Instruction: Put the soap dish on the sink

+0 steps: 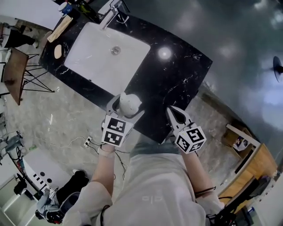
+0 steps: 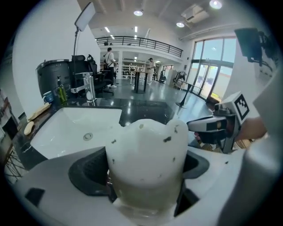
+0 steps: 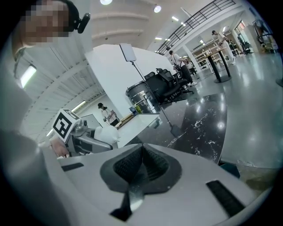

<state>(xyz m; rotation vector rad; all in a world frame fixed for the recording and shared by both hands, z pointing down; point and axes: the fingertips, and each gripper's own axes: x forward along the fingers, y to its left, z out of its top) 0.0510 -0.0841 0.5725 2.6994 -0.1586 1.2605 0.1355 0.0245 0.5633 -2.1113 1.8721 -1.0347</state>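
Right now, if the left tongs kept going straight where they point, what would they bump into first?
Probably the black countertop, just beside the white basin. The soap dish gripped in the left tongs would touch first; depth is hard to judge.

Seemingly open counter [image 1: 183, 81] beside sink [image 1: 97, 59]; faucet [image 1: 114, 13] behind

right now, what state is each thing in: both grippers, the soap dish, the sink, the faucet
left gripper: shut on the soap dish
right gripper: shut, nothing between its jaws
soap dish: held at the near edge of the counter, not yet set down
sink: basin bare, no water seen
faucet: no water running
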